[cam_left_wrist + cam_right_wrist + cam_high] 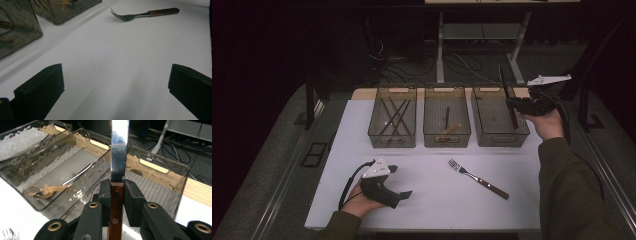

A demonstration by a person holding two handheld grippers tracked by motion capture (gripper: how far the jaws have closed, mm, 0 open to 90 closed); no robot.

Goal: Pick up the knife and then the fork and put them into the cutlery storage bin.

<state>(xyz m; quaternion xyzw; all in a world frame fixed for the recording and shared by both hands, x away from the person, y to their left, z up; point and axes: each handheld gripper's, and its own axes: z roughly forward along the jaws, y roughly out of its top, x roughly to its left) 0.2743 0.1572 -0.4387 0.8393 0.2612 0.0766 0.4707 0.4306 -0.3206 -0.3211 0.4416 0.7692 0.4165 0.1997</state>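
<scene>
One knife (119, 157) in right claw (117, 195), left claw (112, 85) wide open; three bins (446, 122), one fork (477, 178).

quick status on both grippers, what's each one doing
left gripper: open, holding nothing, resting on the table.
right gripper: shut on the knife by its wooden handle.

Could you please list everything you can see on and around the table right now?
Bins: three, smoky clear plastic, in a row at the table's far side.
Chopsticks: several, dark, in the left bin.
Utensils: a few, wood-handled, in the middle bin.
Knife: one, steel blade, brown wooden handle, clamped upright over the right bin.
Fork: one, steel, brown handle, lying on the white table.
Left gripper: black, open, resting low.
Right gripper: black, holding the knife.
</scene>
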